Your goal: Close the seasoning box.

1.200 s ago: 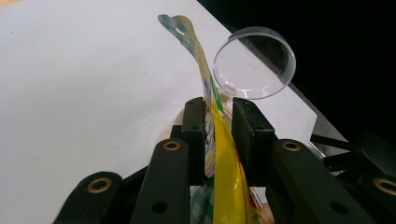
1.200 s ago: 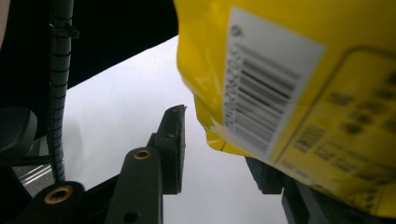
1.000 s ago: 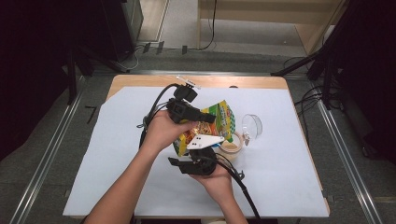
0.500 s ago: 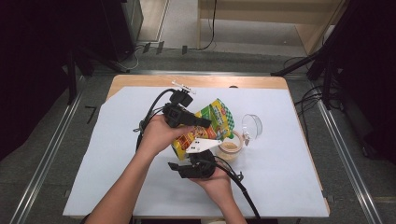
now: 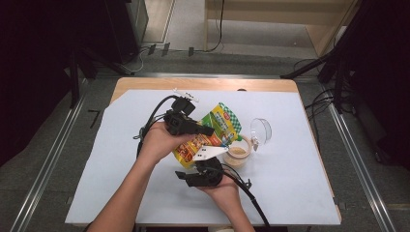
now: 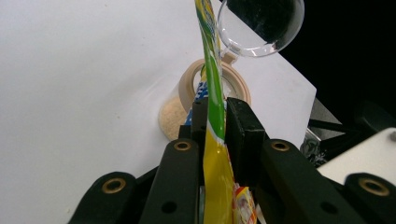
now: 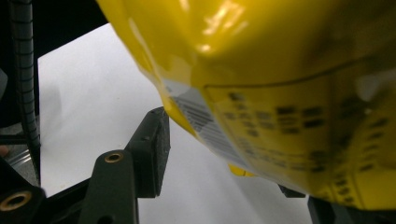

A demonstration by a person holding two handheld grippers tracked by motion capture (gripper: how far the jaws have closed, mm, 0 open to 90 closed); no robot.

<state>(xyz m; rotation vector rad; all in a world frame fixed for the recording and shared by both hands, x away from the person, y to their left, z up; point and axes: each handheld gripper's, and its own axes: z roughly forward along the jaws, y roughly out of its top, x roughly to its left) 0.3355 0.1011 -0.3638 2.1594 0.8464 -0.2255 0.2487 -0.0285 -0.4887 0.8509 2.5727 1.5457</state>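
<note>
I take the glass jar [image 5: 238,155] on the desk [image 5: 309,193] as my landmark. Left of it, my left gripper [image 5: 205,130] has its fingers [image 6: 240,128] clamped on the flat edge of the yellow-green snack pouch [image 5: 212,133], having just tightened. The pouch hangs tilted above the desk, its long axis running from lower left up toward the jar's open mouth [image 6: 215,88]. Just below the jar, my right gripper [image 5: 207,166] sits under the pouch's bottom, fingers [image 7: 152,149] parted after widening, gripping nothing that I can see. The lid [image 5: 261,130] stands up just beyond the jar.
</note>
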